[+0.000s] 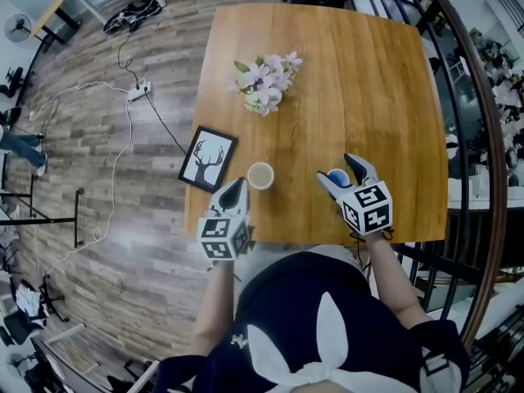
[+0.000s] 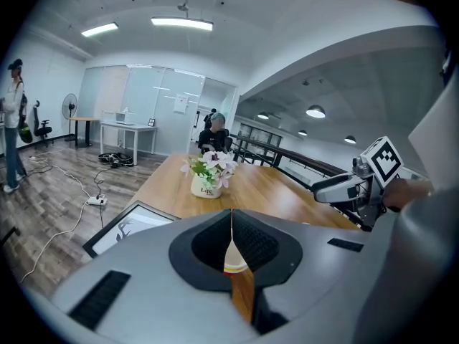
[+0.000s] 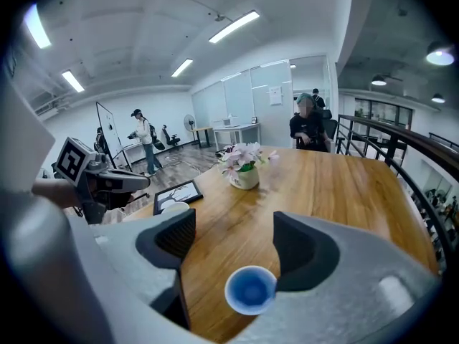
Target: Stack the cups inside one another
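Note:
A cream paper cup (image 1: 260, 175) stands on the wooden table (image 1: 368, 80) near its front edge. My left gripper (image 1: 236, 189) is just left of it, jaws shut with nothing in them. In the left gripper view only a sliver of that cup (image 2: 234, 266) shows past the closed left gripper (image 2: 231, 228). To the right stands a blue cup (image 1: 336, 178), upright on the wood. My right gripper (image 1: 342, 176) is open, with the blue cup (image 3: 250, 289) low between its jaws and the pads apart from it. The cream cup (image 3: 174, 208) shows beyond the left jaw.
A vase of pink flowers (image 1: 264, 83) stands mid-table. A framed deer picture (image 1: 207, 159) lies at the left edge, by the cream cup. A dark railing (image 1: 483, 137) runs along the right side. A seated person (image 3: 307, 124) is at the far end.

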Tool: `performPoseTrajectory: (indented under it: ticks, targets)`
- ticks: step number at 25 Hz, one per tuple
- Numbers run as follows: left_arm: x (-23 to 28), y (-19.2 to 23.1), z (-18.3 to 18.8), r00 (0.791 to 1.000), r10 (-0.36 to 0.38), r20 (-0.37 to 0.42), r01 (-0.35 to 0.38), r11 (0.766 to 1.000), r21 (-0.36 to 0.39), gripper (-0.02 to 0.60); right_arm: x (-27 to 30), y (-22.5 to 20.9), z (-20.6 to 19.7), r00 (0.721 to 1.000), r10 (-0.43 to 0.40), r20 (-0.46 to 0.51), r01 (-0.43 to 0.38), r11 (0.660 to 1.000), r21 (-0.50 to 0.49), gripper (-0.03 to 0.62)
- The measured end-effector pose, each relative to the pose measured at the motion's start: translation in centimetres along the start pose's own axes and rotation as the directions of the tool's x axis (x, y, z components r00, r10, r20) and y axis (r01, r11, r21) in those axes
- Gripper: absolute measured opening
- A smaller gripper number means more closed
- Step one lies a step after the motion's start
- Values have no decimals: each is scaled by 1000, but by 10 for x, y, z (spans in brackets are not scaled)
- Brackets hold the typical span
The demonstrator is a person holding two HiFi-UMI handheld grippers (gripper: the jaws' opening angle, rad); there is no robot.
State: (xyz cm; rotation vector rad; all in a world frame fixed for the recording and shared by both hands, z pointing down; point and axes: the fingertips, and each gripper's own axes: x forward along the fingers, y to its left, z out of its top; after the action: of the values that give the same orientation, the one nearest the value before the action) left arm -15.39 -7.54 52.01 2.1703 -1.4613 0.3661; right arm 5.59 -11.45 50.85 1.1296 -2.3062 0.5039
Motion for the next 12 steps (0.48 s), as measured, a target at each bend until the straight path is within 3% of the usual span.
performPoseTrajectory:
  ticks: [12]
  targets:
    - [15,-30,2,999,-46,-15,47,999,27,21,-20,-18,-21,1000,-26,-16,27,999,36,337]
